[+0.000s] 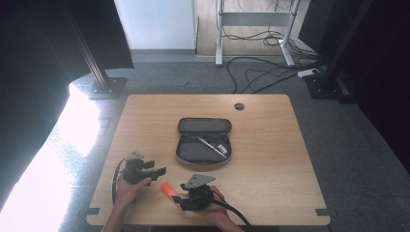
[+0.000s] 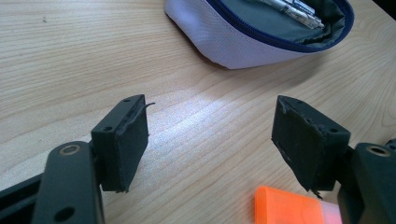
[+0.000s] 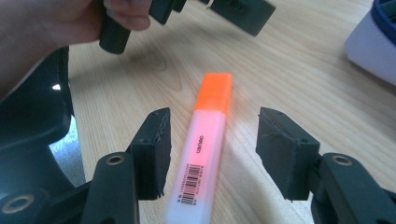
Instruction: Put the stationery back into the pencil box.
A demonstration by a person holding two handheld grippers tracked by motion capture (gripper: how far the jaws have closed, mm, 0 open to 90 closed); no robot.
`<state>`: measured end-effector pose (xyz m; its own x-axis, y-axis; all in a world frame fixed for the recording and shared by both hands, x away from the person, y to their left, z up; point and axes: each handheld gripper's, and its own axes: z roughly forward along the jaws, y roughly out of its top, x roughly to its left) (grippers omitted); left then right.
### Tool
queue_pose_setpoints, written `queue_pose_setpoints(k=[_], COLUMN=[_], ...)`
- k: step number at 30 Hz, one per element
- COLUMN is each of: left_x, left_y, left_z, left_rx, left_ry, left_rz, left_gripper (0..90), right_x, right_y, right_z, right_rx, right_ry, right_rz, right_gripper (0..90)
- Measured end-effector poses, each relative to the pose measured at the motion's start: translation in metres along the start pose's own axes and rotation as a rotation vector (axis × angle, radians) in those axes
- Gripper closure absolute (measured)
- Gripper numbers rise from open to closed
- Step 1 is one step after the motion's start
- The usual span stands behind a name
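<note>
Near the front edge of a wooden tabletop (image 1: 270, 159), a person's two hands each hold a black claw. The right claw (image 3: 210, 149) stands open, its two jaws either side of an orange highlighter (image 3: 205, 140) that lies flat on the wood; the pads are clear of it on both sides. The highlighter has a pale, translucent body with a barcode and an orange cap, and the cap points away from this claw, toward the left claw (image 1: 157, 173). The left claw also stands open with nothing between its jaws, and the cap's end lies just beside one jaw. Farther back, near the middle of the tabletop, a grey pencil case (image 1: 203, 140) lies unzipped and open. Pens (image 1: 212, 146) rest inside it. Beyond it, a small round hole (image 1: 239, 106) sits near the far edge.
</note>
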<state>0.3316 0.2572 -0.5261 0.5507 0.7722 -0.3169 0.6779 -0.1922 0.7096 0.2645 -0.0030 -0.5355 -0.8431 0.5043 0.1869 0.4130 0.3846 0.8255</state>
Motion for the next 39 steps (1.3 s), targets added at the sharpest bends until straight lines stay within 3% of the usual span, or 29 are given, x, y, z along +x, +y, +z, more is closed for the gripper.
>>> queue_pose_setpoints(k=[20, 39], left_x=[0.002, 0.002], left_y=[0.000, 0.000], left_z=[-0.001, -0.002], left_rx=[-0.003, -0.003], left_ry=[0.003, 0.002], left_rz=[-0.004, -0.004], left_gripper=[27.6, 27.6], right_x=[0.014, 0.017], right_y=[-0.003, -0.008], right_z=[0.015, 0.021], right_rx=[0.075, 0.117], right_ry=[-0.030, -0.098], right_rz=[-0.032, -0.093], right_gripper=[47.9, 62.5])
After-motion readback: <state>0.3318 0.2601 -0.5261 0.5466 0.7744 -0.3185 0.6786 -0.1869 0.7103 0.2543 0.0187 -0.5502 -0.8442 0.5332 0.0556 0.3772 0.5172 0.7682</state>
